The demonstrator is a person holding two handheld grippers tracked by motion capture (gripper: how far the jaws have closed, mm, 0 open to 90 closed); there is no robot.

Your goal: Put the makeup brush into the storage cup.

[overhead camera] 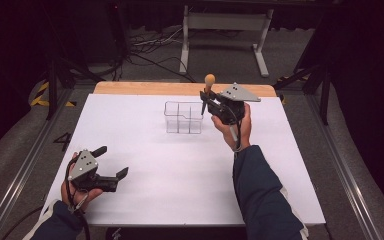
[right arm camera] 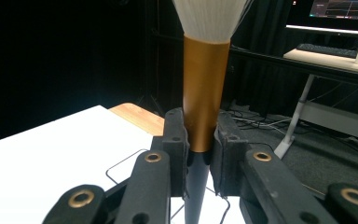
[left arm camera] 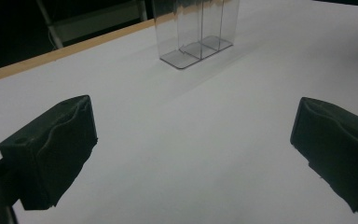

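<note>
L tool [overhead camera: 111, 163] idle, jaws wide, near table [overhead camera: 145, 200] edge. R tool [overhead camera: 205, 102] clamps brush [overhead camera: 209, 82] upright, handle tip down, just right of clear organizer [overhead camera: 182, 118]; R nearer.

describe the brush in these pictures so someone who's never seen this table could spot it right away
Start at the white table and find the clear plastic organizer standing near its far wooden edge. Just right of it, the right tongs are clamped on a makeup brush held upright over the organizer's right side. Its copper-gold ferrule, pale bristle head and tapering black handle set it apart.
</note>
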